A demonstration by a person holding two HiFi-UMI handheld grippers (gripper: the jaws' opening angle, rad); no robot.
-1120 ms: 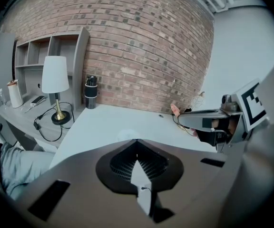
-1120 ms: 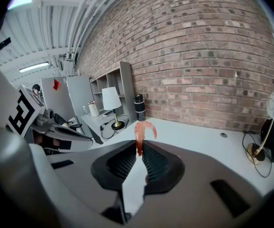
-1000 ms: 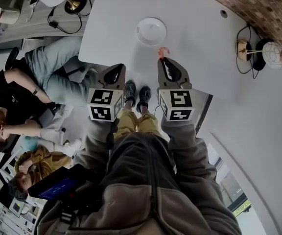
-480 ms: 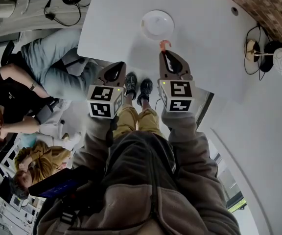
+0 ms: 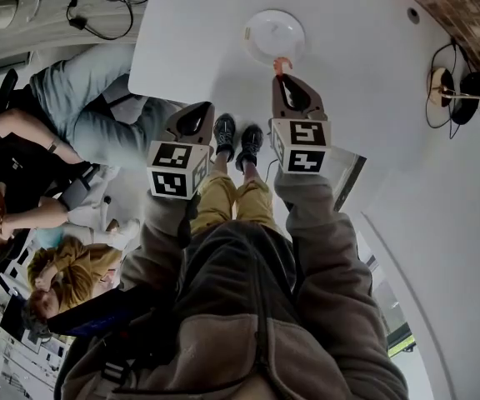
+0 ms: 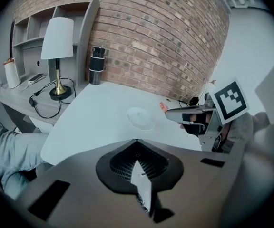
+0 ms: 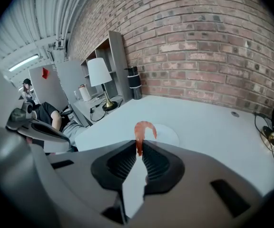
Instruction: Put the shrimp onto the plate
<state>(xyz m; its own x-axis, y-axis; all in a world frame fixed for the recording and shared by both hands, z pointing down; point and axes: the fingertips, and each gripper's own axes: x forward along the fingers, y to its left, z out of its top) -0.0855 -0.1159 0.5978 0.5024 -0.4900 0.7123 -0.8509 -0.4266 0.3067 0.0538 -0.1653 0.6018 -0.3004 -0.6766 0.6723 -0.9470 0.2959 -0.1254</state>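
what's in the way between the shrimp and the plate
Nothing visible. The shrimp, pinched in the right gripper, hangs right by the near rim of the empty plate; only bare table lies around it.

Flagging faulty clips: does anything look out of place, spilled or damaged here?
Nothing stands out. The right tongs hold the shrimp near the empty plate's rim; the left tongs are shut and empty; the white table shows no spill.
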